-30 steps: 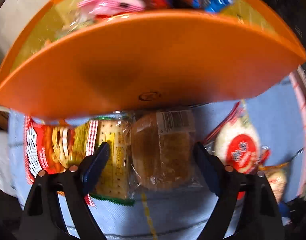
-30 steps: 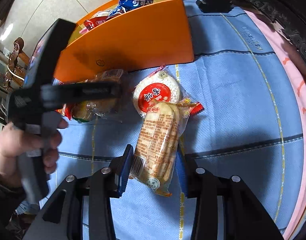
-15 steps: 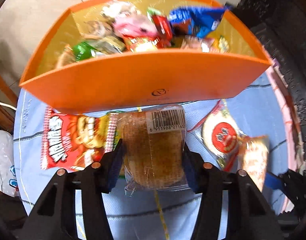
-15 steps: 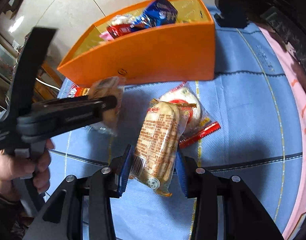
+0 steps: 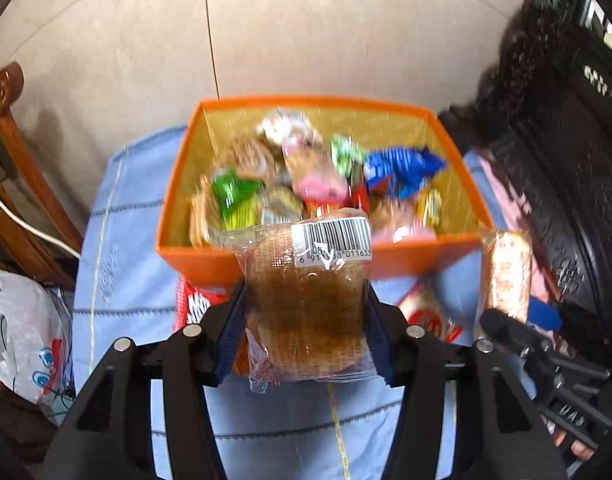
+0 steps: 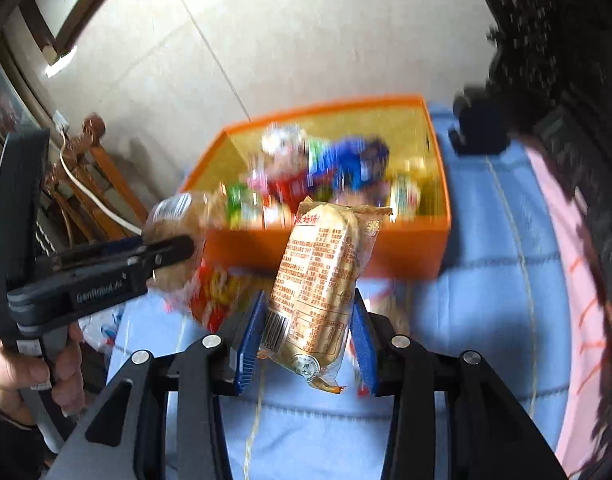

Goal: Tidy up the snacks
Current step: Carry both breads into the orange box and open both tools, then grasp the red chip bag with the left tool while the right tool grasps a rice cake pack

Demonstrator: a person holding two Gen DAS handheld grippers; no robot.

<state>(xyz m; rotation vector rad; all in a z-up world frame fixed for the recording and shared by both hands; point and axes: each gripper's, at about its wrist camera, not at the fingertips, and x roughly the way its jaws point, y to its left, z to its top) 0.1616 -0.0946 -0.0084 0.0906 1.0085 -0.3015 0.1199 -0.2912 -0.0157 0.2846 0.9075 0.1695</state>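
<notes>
Blue cloth is spread under an orange box [image 5: 266,258] of snacks. A bun [image 5: 306,312] is pinched by the left gripper [image 5: 304,322], a long cake [image 6: 320,280] by the right gripper [image 6: 306,342]; both are held just short of the box's near edge, long axes pointed boxward.
</notes>
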